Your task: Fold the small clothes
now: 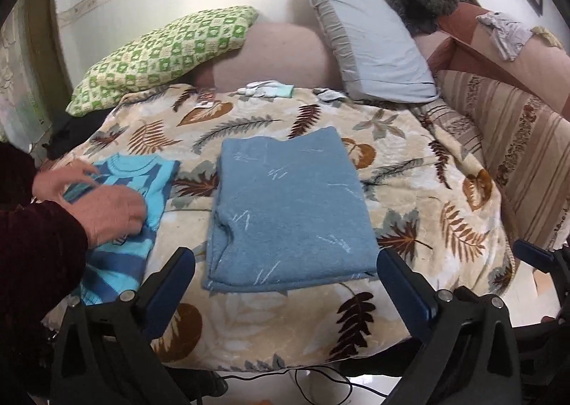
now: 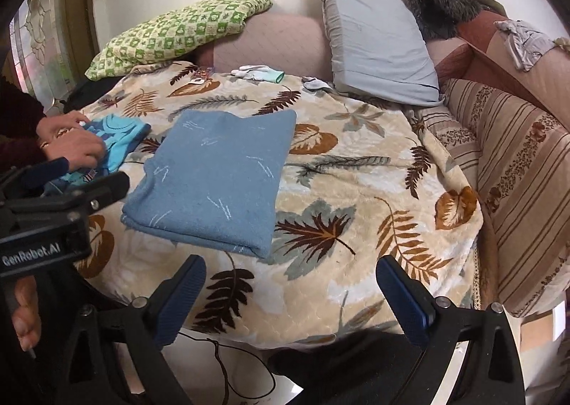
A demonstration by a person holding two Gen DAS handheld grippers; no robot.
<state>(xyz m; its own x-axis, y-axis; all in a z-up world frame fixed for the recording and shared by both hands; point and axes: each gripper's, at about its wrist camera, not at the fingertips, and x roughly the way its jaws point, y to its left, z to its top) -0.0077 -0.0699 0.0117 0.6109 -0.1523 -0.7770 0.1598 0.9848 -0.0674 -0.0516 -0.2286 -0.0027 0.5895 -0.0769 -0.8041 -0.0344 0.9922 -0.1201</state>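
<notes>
Sweater (image 1: 292,205) lies folded on the blanket (image 1: 409,191) — done, I judge. My left gripper (image 1: 285,284) and right gripper (image 2: 290,292) gape wide, empty, while bare hands (image 1: 103,205) arrange the striped top (image 1: 121,227).

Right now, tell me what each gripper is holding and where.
Nothing: the left gripper and right gripper are both open and empty above the blanket.

Fuzzy matt blue sweater (image 1: 290,209) on plush leaf-print blanket (image 1: 409,191); tool fingers (image 2: 404,294) ribbed matt plastic.

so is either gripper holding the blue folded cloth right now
No, the blue folded cloth lies flat on the bedspread, and both grippers hang open and empty.
</notes>
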